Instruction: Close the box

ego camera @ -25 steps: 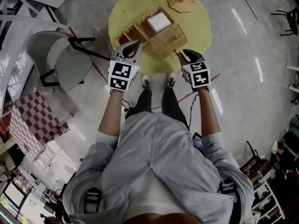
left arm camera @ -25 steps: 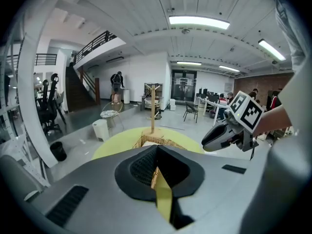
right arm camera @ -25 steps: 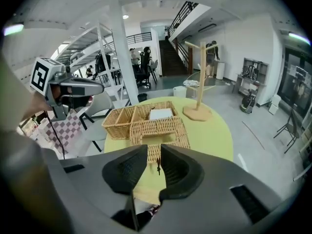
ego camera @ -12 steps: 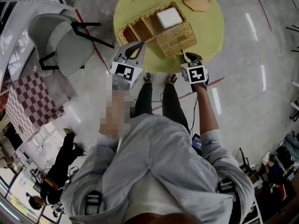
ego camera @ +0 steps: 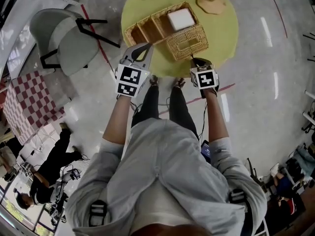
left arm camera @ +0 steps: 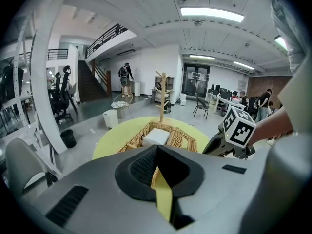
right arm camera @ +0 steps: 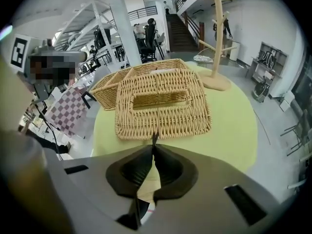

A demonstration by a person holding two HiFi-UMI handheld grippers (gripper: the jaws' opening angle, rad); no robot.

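1. The right gripper (right arm camera: 154, 143) is at the near edge of the table (right arm camera: 229, 116). Its jaws have just been closing and now stand almost together. Their tips are on the free rim of the lid (right arm camera: 161, 118), which I read as a light pinch on the weave.
2. The left gripper (left arm camera: 156, 149) hangs off the table's near-left edge, its jaws closed with nothing between them.
3. The lid lies flat, thrown open toward the near edge, with a long slot through its middle. Being woven wicker, it is probably light, stiff enough to swing as one panel, and rough rather than slippery. Its strands could crack if squeezed hard. The free near rim looks like the best hold.
4. The box (ego camera: 147, 31) joins the lid's far side and sits toward the table's middle, open, with a white block (ego camera: 180, 18) in one compartment. Being light, it may slide, so the empty gripper could steady a wall.
5. A wooden stand (right arm camera: 217, 38) sits by the far edge, well apart from the box.
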